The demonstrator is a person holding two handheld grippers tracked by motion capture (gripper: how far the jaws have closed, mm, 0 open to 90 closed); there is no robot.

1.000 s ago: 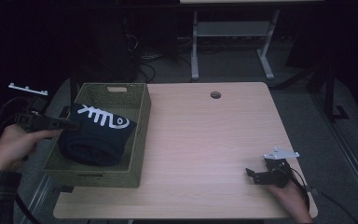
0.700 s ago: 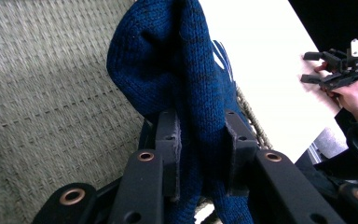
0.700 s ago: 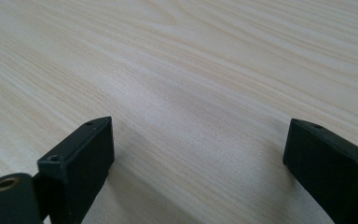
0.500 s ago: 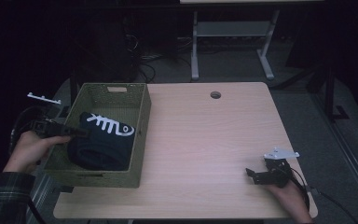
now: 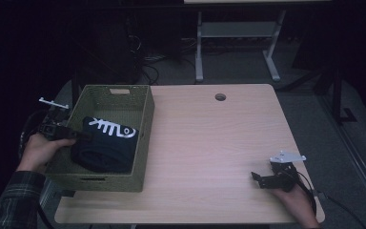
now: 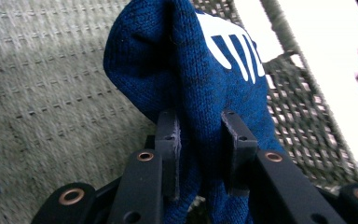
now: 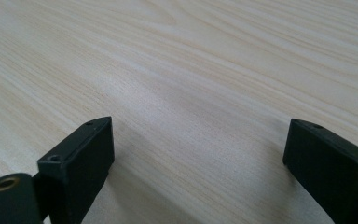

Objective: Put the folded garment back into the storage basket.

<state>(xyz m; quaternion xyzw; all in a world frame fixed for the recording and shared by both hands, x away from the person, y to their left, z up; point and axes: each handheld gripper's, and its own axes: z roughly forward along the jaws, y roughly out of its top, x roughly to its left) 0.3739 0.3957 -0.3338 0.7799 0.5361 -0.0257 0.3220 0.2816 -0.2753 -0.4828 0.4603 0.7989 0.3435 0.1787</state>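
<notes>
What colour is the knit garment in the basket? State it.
Dark blue knit garment with a white printed design, clearest in the left gripper view.

Dim lab — bare desk [image 5: 219, 143], cables [image 5: 147, 52], equipment stand [image 5: 233, 33]

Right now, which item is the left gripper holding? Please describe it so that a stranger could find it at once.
On the left part of the wooden table stands a green woven basket. Inside it lies a folded dark blue knitted garment, pinched by the left gripper. Its white fishbone print marks it out from the basket's plain weave.
</notes>
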